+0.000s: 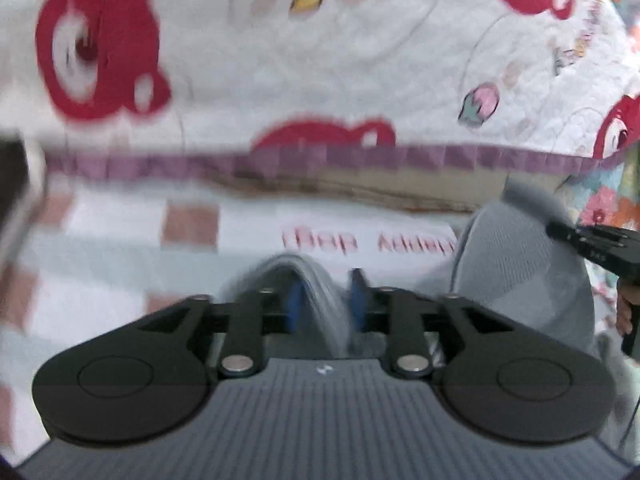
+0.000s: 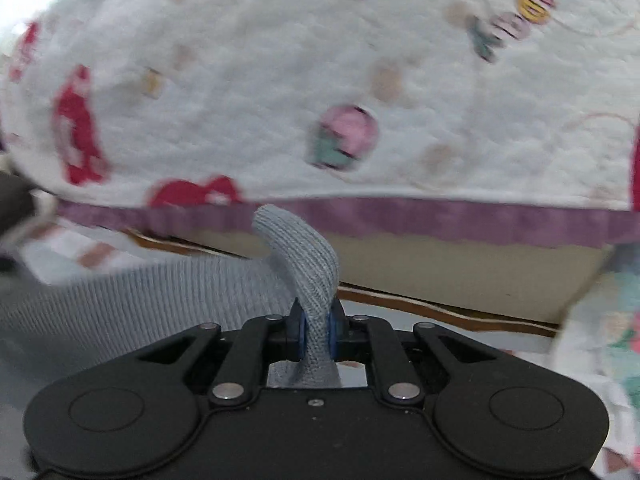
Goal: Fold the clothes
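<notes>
Lifting grey knit garment (image 2: pixel 308 276) clamped in right claw (image 2: pixel 316 330), left claw (image 1: pixel 326 304) loose around fold; keep both level, re-pinch left.

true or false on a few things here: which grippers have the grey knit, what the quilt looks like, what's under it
1. The right gripper is shut on the grey knit garment. True.
2. The quilt is plain blue. False: it is white with red bear faces and a purple border.
3. The left gripper has nothing between its pads. False: blurred grey knit lies between them, with the jaws partly apart.
4. The right gripper shows in the left wrist view, at the garment's far edge. True.
5. The cloth under the garment is checked. True.
</notes>
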Action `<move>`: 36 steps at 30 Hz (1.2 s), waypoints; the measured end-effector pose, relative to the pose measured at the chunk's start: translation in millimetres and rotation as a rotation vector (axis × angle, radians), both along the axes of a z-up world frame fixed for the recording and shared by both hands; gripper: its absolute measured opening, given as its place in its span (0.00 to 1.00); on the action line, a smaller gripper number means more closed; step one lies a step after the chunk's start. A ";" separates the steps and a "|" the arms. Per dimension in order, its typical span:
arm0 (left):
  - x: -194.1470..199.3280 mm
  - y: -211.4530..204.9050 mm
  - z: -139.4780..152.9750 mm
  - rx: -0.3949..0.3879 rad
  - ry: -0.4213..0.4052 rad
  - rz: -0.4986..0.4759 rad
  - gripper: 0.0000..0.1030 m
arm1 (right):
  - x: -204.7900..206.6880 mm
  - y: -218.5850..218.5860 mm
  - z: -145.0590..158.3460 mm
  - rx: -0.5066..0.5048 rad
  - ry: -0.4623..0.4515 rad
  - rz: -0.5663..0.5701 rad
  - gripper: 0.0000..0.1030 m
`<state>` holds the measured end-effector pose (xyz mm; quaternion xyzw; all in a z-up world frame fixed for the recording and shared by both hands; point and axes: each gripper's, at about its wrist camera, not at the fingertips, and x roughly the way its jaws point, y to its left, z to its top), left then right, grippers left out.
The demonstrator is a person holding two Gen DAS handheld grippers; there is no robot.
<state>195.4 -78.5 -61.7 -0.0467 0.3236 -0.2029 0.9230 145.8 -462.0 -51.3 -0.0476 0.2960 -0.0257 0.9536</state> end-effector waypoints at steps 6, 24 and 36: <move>1.8 28.3 -46.8 0.088 0.094 0.064 0.59 | 24.4 -48.4 -49.0 0.031 0.177 -0.151 0.12; 40.4 -11.6 -105.8 0.284 0.252 -0.159 0.89 | 26.5 -72.2 -66.1 0.386 0.221 -0.066 0.31; 44.6 -31.6 -93.4 0.251 0.208 -0.235 0.51 | 41.5 -71.5 -94.6 0.344 0.339 -0.116 0.49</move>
